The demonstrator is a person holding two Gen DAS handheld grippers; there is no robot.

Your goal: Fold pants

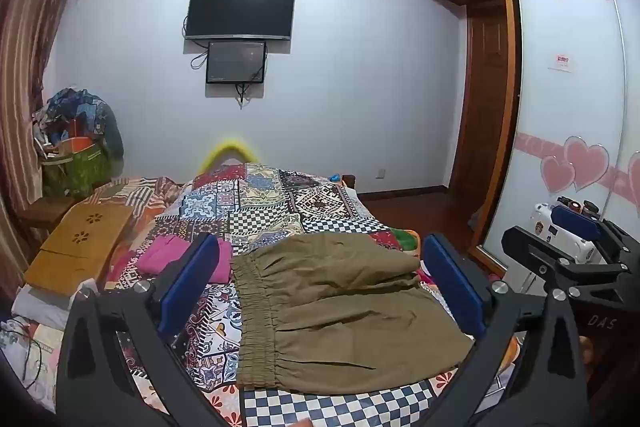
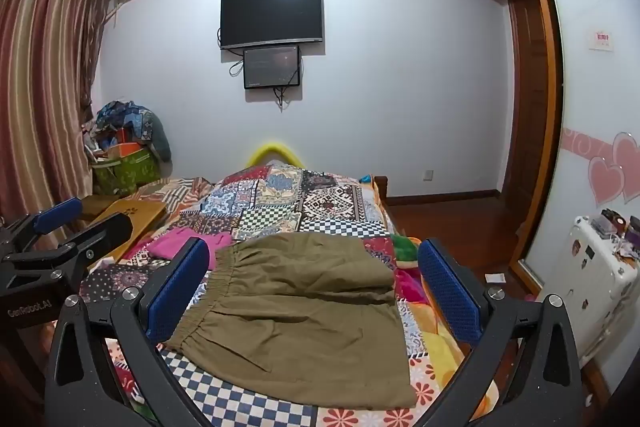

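The olive-green pants (image 1: 340, 311) lie folded into a compact stack on the patchwork bedspread (image 1: 272, 199), elastic waistband to the left. They also show in the right wrist view (image 2: 304, 311). My left gripper (image 1: 320, 279) is open and empty, held above the near side of the pants, its blue pads wide apart. My right gripper (image 2: 316, 291) is open and empty too, above the same stack. The right gripper shows at the right edge of the left wrist view (image 1: 568, 247), and the left gripper at the left edge of the right wrist view (image 2: 60, 227).
A folded pink garment (image 1: 180, 259) lies left of the pants. A wooden lap desk (image 1: 80, 247) sits at the bed's left edge. A white cabinet (image 2: 596, 283) stands right of the bed by the wardrobe (image 2: 600, 67). A clutter pile (image 2: 124, 151) fills the far left corner.
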